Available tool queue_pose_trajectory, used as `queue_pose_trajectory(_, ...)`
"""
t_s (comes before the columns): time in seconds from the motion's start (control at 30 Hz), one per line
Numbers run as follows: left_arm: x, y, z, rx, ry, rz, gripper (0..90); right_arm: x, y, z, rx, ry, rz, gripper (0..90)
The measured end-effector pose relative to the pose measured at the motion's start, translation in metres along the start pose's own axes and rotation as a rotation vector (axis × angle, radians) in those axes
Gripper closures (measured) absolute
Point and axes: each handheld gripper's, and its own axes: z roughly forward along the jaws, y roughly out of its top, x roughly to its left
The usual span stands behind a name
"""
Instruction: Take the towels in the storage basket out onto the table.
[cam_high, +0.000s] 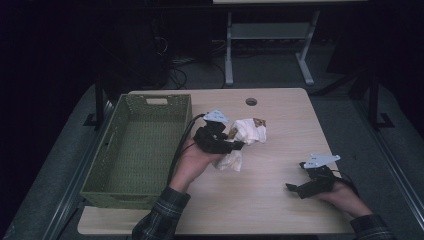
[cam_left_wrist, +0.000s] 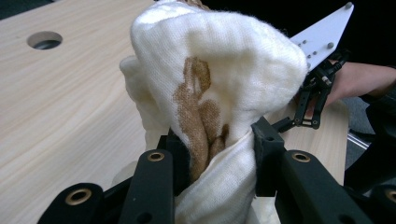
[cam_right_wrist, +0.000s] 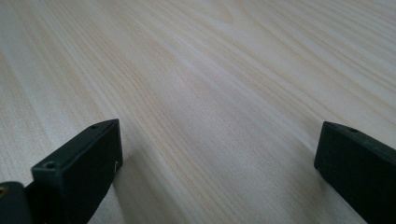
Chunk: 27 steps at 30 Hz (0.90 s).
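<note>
Black jaws of my left gripper (cam_left_wrist: 217, 154) pinch white cloth (cam_left_wrist: 219, 60), bunched above table (cam_high: 280, 200) | right gripper (cam_right_wrist: 217, 172) gapes, holding nothing | I'd keep pinch firm, lift cloth clear before swinging toward green basket (cam_high: 107, 150).

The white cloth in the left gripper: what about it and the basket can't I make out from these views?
- White cloth, left gripper view: its lower part is hidden behind the left gripper; its top is cut off by the frame edge.
- Brown pattern, left gripper view: folds hide its full shape; in the high view it is too small to read.
- Green basket, high view: the near wall hides the floor just behind it.
</note>
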Motion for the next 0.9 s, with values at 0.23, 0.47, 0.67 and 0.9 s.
queue_pose_trajectory(0.23, -0.008, -0.005, 0.027, 0.04, -0.006, 0.011, 66.4, 0.0, 0.0, 0.0, 0.0, 0.0, 0.0, 0.4)
queue_pose_trajectory(0.47, -0.013, -0.014, 0.051, 0.081, -0.02, 0.015, 66.5, 0.0, 0.0, 0.0, 0.001, -0.002, -0.003, 0.4)
queue_pose_trajectory(0.67, -0.014, -0.027, 0.076, 0.143, -0.026, 0.024, 66.4, 0.0, 0.0, 0.0, 0.0, -0.001, -0.003, 0.4)
queue_pose_trajectory(0.9, -0.014, -0.045, 0.107, 0.214, -0.022, 0.056, 66.1, 0.0, 0.0, 0.0, 0.001, -0.001, -0.003, 0.4)
